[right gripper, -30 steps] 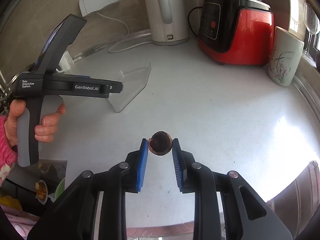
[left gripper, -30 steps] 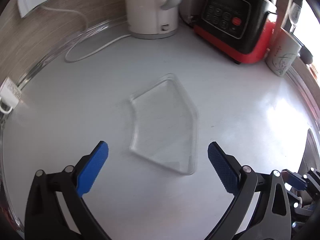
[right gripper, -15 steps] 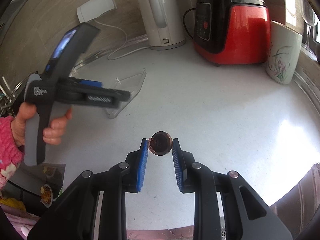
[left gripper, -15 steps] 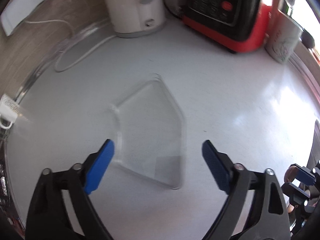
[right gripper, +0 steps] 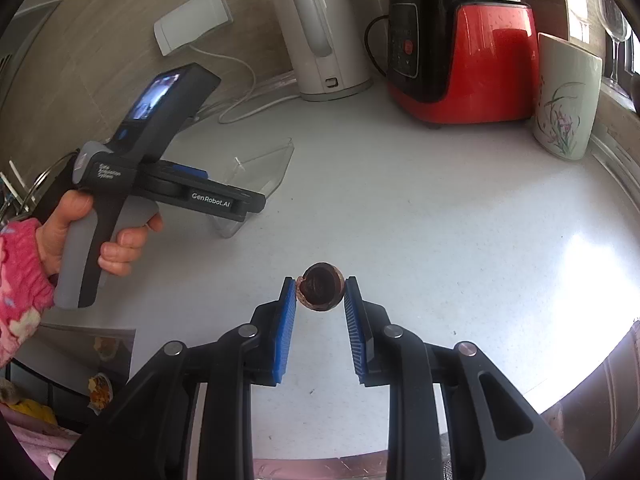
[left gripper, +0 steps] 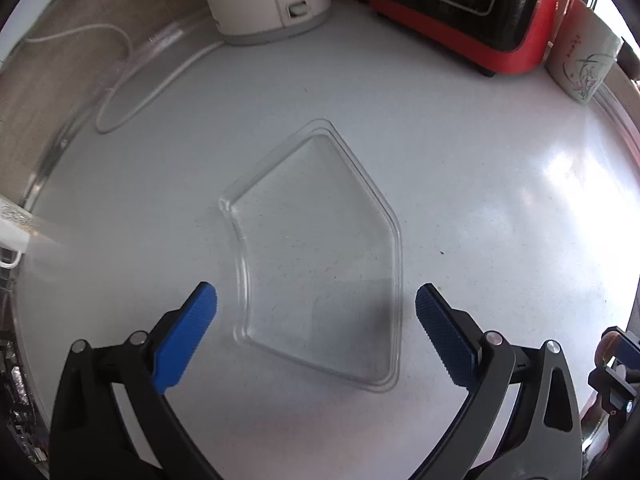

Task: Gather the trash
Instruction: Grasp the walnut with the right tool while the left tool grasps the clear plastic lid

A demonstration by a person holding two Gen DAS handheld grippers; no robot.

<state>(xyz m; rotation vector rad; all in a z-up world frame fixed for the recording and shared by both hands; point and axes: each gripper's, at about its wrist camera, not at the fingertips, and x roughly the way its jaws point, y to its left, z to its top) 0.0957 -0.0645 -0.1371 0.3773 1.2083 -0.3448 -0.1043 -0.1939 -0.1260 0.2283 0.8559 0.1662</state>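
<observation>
White bench [left gripper: 480, 200] with 1 clear plastic tray [left gripper: 320, 248] lying flat on it, well in front of the red blender [right gripper: 464, 56].
Left tool [left gripper: 316, 312] is spread wide, its 2 blue pads either side of the tray's near end, not touching it. Right tool [right gripper: 320, 304], nearer than the tray, is narrow, clamping 1 small round brown shell [right gripper: 320, 293] at its fingertips.

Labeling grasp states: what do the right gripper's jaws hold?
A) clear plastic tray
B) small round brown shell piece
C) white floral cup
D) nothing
B: in the right wrist view, the right gripper has its jaws closed on the small round brown shell piece, while the clear plastic tray lies apart on the white countertop.
</observation>
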